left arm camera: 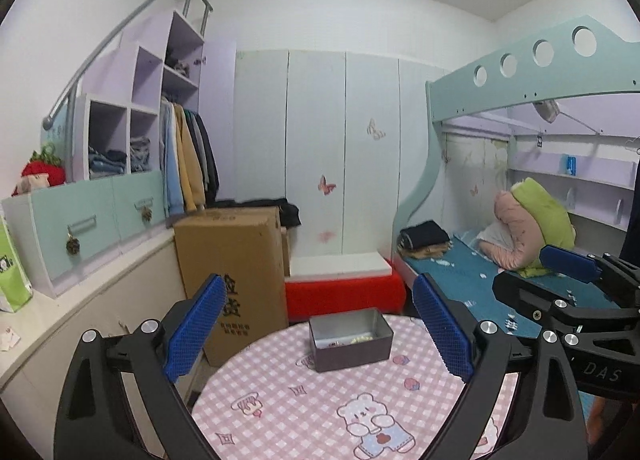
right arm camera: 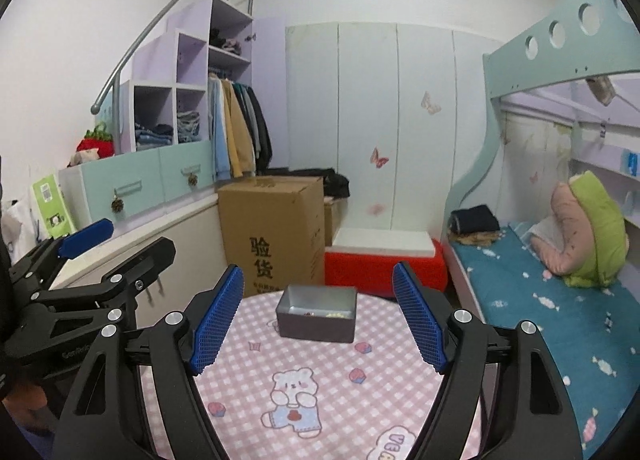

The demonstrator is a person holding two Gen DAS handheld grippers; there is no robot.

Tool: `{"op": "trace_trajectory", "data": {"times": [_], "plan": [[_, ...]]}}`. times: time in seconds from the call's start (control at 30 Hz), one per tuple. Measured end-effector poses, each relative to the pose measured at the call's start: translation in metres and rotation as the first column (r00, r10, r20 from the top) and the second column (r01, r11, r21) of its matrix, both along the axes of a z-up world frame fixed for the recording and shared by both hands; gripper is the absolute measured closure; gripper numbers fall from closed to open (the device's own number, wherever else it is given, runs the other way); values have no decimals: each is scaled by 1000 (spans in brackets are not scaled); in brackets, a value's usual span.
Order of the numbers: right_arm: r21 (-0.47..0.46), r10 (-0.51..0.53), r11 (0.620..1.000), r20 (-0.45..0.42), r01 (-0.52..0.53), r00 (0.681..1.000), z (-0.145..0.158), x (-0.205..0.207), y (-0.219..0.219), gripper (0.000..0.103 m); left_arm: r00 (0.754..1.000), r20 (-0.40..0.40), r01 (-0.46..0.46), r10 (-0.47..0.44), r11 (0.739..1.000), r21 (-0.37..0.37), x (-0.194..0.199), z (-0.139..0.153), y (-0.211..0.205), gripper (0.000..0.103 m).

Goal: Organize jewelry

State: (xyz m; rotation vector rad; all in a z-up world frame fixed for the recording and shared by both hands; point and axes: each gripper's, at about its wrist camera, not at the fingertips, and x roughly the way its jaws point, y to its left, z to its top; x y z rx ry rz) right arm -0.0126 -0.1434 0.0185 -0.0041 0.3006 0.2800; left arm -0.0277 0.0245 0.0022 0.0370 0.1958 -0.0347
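Left gripper: jaws held wide apart, nothing gripped.
Right gripper: jaws likewise apart.
Box: set near table far edge, frame centre.

Open grey rectangular metal box stands alone at far edge of round pink-checked bench; near cloth bare, top access free. Tall brown cardboard carton crowds bench's far-left edge.
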Motion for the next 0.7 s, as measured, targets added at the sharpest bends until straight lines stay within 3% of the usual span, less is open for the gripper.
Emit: {"op": "trace_trajectory", "data": {"times": [0.2,0.7], "plan": [[6,-23,1000,34,23,999,4,-9,-4,23,1000,28,-2,3,1000,-6,-7,4,-1,11],[25,-39,999,41,38,998,5,-9,-10,21,998,55,-12,12,1000,-4,-4,4,-4,7]]}}
